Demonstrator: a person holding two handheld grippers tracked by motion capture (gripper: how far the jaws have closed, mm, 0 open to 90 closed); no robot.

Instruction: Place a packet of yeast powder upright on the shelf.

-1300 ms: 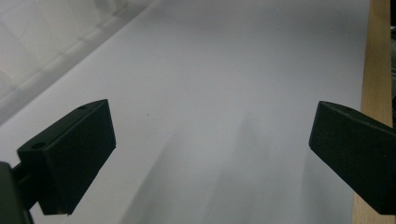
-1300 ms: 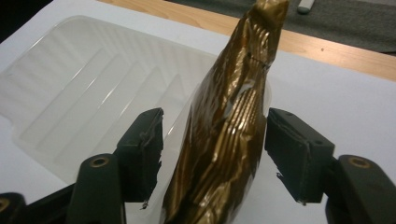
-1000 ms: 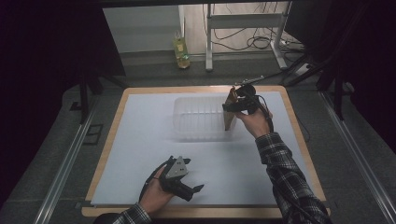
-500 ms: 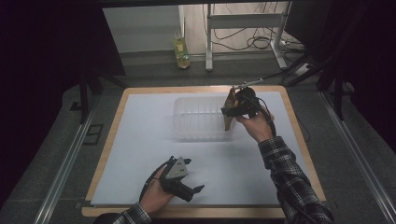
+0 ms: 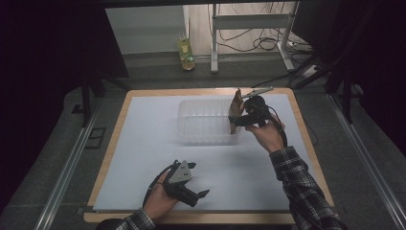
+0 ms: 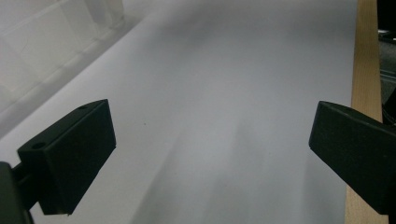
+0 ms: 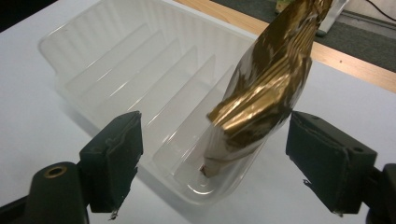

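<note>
The fingers [image 7: 112, 158] of the right gripper [image 7: 212, 158] stand well apart, and the gold foil packet [image 7: 266, 88] rises in the gap between them without touching either pad, so the right gripper grips nothing. In the right gripper view the packet stands tilted, its lower tip down inside the clear plastic tray [image 7: 116, 70] in the end slot nearest the camera, its top leaning away toward 1 o'clock past the tray's rim. The tray is ribbed into several narrow compartments and the rest look bare. In the high view the right gripper [image 5: 239, 117] hovers at the tray's [image 5: 206, 122] 3 o'clock end, held by the right hand [image 5: 265, 134] with a plaid sleeve [image 5: 301, 187] behind it, and the packet [image 5: 236, 105] shows as a brownish upright sliver at that same end. The tray sits on a white sheet [image 5: 143, 143] that covers a wooden table [image 5: 112, 143], toward the table's 12 o'clock side. The left gripper [image 5: 194, 194] lies low near the table's 6 o'clock edge, in the left hand [image 5: 160, 201], well apart from the tray. In the left gripper view its jaws are spread wide with only white sheet [image 6: 210, 93] between them, the left gripper [image 6: 210, 158] holding nothing; the tray's wall [image 6: 42, 42] shows at 10 o'clock and the wooden edge [image 6: 364, 56] at 3 o'clock. A yellowish bottle [image 5: 186, 52] stands on the floor beyond the table at 12 o'clock, near a white frame [image 5: 249, 21] and loose cables [image 5: 268, 43].
</note>
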